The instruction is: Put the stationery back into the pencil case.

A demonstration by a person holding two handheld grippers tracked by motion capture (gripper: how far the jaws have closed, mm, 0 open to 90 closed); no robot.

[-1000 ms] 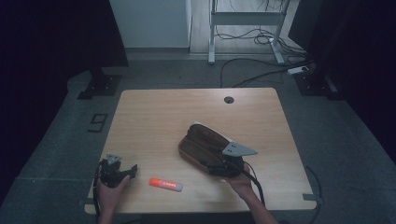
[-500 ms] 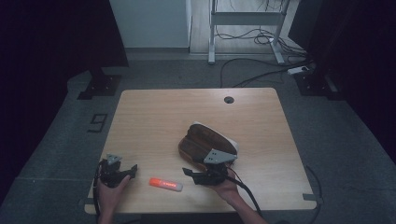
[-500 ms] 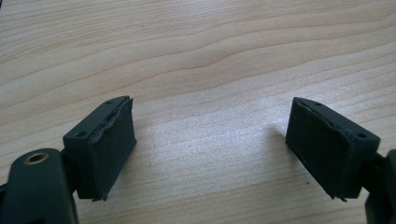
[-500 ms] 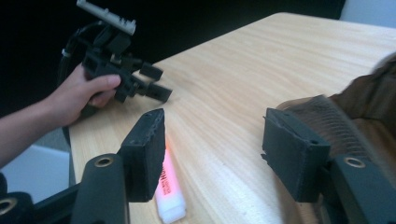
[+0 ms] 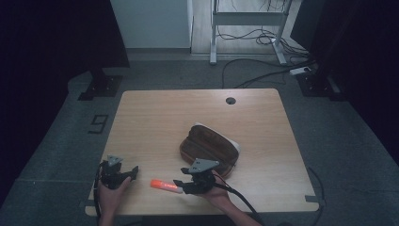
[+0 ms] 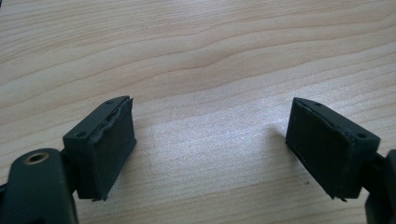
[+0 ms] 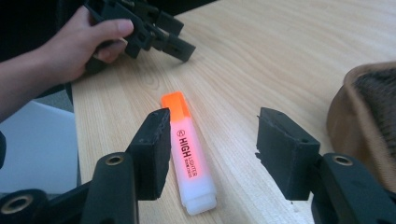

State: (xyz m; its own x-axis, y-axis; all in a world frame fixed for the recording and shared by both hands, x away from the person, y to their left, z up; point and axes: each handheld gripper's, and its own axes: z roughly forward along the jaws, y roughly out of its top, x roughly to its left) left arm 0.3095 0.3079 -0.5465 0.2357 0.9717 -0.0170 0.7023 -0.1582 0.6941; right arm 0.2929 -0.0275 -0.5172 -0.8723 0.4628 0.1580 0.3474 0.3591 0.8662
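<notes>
Right tongs low over the near edge of the desk, jaws about half apart and just been narrowing, with nothing between the pads yet. Orange highlighter flat on the wood right under them, cap end pointing away toward the far hand, white body end toward the camera; lying closer to the left-hand jaw in the right gripper view than to the other, apart from both. Seen from above, same highlighter at the front of the desk, between the two hands and just beside the right tongs, well clear of the brown pencil case lying open behind. Lined up along the pen's length rather than across it, so probably a sideways shift or a small turn needed before a clean pinch on the barrel; half-closed width likely chosen to match a slim thing and save travel. Left tongs parked near the front left corner, jaws spread wide over bare wood, holding nothing, apparently kept out of the way as the idle side; visible again from above and, farther off, in the right gripper view in the person's left hand. Case mouth gaping upward at the right of that view, probably the place where the pen belongs.
</notes>
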